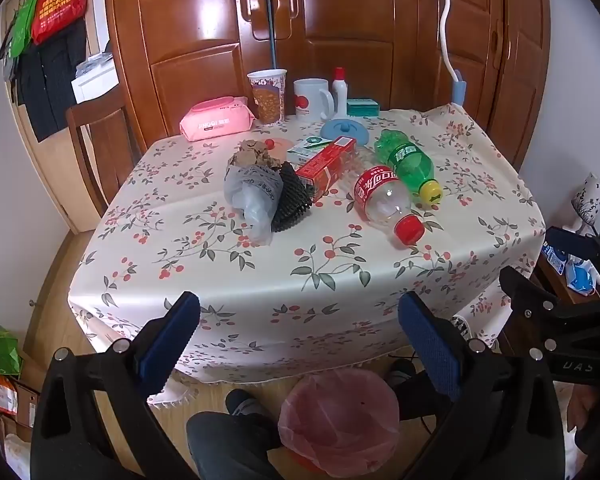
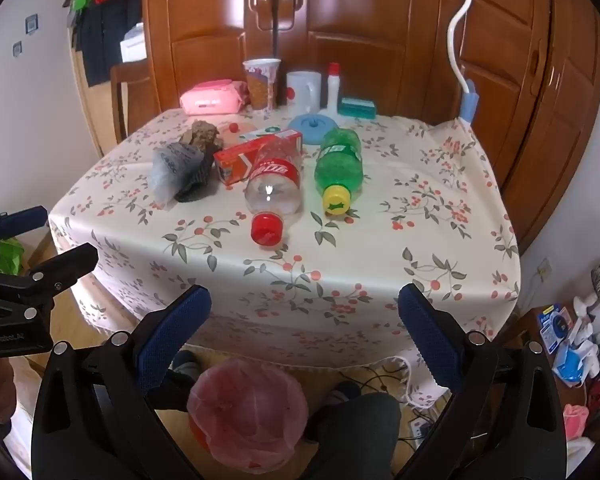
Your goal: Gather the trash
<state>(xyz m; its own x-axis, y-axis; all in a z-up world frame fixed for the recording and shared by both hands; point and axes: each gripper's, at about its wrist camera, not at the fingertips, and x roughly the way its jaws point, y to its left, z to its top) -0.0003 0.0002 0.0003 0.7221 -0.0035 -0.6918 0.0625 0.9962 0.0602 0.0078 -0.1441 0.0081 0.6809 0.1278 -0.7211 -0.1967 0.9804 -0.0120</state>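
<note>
Red carton (image 1: 326, 163) partly hides clear bottle (image 1: 388, 200).

- The left gripper (image 1: 299, 334) is held with its jaws spread wide, nothing between them, angled downward before the table's near edge.
- The right gripper (image 2: 305, 328) is held likewise, wide apart and empty, just beside the left one.

Ahead of the left claw (image 1: 299, 336), with blue pads, the worktop (image 1: 260, 272) wears cream cloth patterned with red berries. Beyond lie a red-capped clear bottle (image 1: 384, 200) and a yellow-capped green bottle (image 1: 410, 164). Below it, a pink-lined bin (image 1: 338, 420).
</note>
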